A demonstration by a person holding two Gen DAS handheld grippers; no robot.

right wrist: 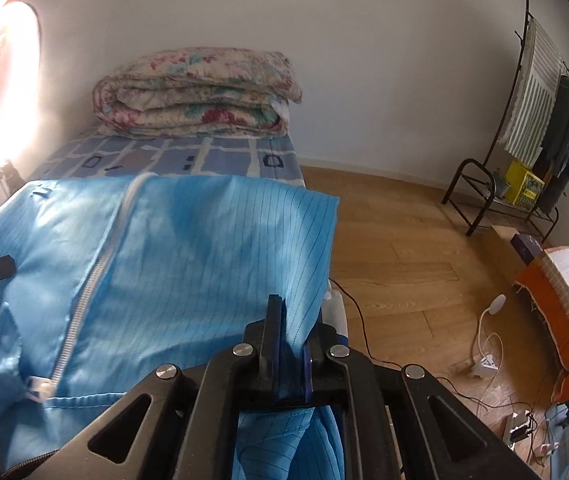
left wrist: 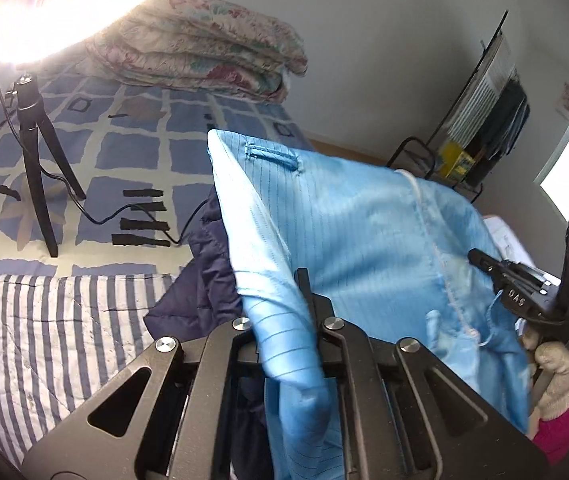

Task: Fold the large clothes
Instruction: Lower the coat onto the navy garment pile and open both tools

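A light blue pinstriped garment with a white zipper (right wrist: 172,248) is hanging stretched between the two grippers above the bed, its zipper running from twelve o'clock down toward seven o'clock in the right wrist view. The left gripper (left wrist: 280,312) is pinching one bunched edge of the fabric, its jaws clenched on the cloth. The right gripper (right wrist: 290,332) is doing the same at the opposite edge, jaws clamped on a fold that is spilling down between them. In the left wrist view the right gripper is showing at three o'clock, with a hand just below it.

Under the garment, at nine o'clock of it in the left wrist view, a dark navy quilted garment (left wrist: 204,280) is lying on the bed. The blue-and-cream checked bedspread (left wrist: 132,128) is carrying a black tripod (left wrist: 40,152) at ten o'clock and a folded floral quilt (right wrist: 196,96) at twelve o'clock against the wall. A blue-and-white striped cover (left wrist: 44,328) is lying at eight o'clock.

At two o'clock, a black metal rack (right wrist: 496,184) is holding a yellow box (right wrist: 524,188) on its shelf, with a striped towel and dark clothes draping from its rail.
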